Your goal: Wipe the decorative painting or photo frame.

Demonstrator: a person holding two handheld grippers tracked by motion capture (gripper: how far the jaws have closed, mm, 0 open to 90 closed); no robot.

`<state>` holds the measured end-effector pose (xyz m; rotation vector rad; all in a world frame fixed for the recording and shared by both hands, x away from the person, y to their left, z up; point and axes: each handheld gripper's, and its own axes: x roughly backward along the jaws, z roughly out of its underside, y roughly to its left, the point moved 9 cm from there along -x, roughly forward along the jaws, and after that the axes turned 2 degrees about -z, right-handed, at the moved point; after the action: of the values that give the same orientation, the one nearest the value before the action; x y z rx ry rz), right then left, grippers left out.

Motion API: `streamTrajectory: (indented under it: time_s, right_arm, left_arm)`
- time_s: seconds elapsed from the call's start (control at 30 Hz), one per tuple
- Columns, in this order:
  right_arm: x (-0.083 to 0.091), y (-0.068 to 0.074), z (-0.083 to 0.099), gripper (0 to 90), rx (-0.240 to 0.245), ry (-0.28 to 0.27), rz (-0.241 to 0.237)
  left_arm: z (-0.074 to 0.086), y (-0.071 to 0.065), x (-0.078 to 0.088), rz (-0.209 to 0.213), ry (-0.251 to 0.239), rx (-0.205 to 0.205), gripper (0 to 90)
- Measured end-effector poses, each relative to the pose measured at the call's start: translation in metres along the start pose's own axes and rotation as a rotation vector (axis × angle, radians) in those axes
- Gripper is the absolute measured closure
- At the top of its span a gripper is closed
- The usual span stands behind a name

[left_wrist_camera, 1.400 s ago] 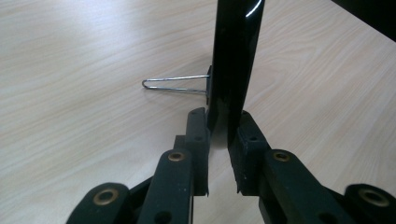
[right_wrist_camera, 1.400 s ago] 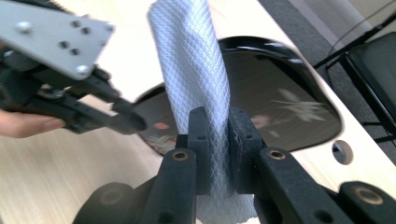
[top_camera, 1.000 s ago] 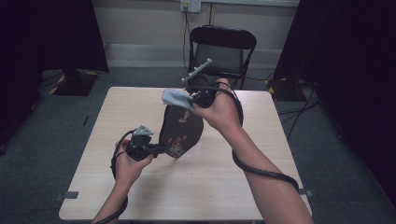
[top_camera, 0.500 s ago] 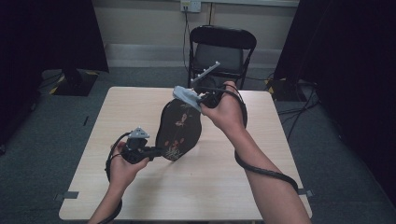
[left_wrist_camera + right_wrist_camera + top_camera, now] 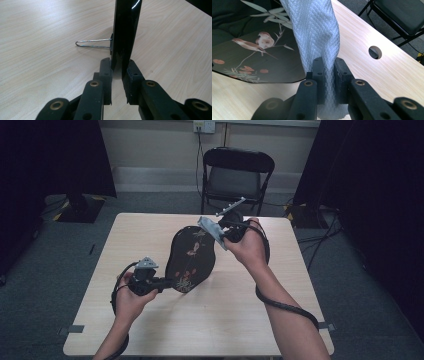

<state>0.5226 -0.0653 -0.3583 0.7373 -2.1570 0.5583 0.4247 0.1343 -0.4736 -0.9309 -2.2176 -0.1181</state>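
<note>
A tray (image 5: 191,257) stands tilted over the middle of the bench (image 5: 150,330). The left gripper (image 5: 167,282) is at its near end, the right gripper (image 5: 223,227) at its far end, with a cloth (image 5: 317,32) between its jaws. A chair (image 5: 237,172) stands behind the bench.

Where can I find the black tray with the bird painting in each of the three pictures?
High view: the black tray stands tilted at the middle of the table, between the two grippers.
Left gripper view: its glossy edge rises from the jaws at top centre.
Right gripper view: its painted face lies at the left, behind the white cloth.
Shared landmark: the pale wooden table top.
</note>
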Motion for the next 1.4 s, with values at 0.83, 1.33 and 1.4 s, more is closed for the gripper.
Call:
streamTrajectory:
  time_s: [0.83, 1.33, 1.4]
  right_arm:
    - [-0.032, -0.01, 0.043, 81.6, -0.062, 0.06, -0.002]
    - [-0.054, -0.002, 0.063, 81.6, -0.064, 0.101, -0.015]
    - [-0.058, 0.001, 0.068, 81.6, -0.068, 0.108, -0.022]
  left_arm:
    - [0.001, 0.001, 0.001, 0.003, 0.0, -0.006, 78.7]
    - [0.001, 0.001, 0.001, 0.0, -0.003, 0.004, 78.7]
    - [0.001, 0.001, 0.001, -0.001, -0.002, 0.003, 78.7]
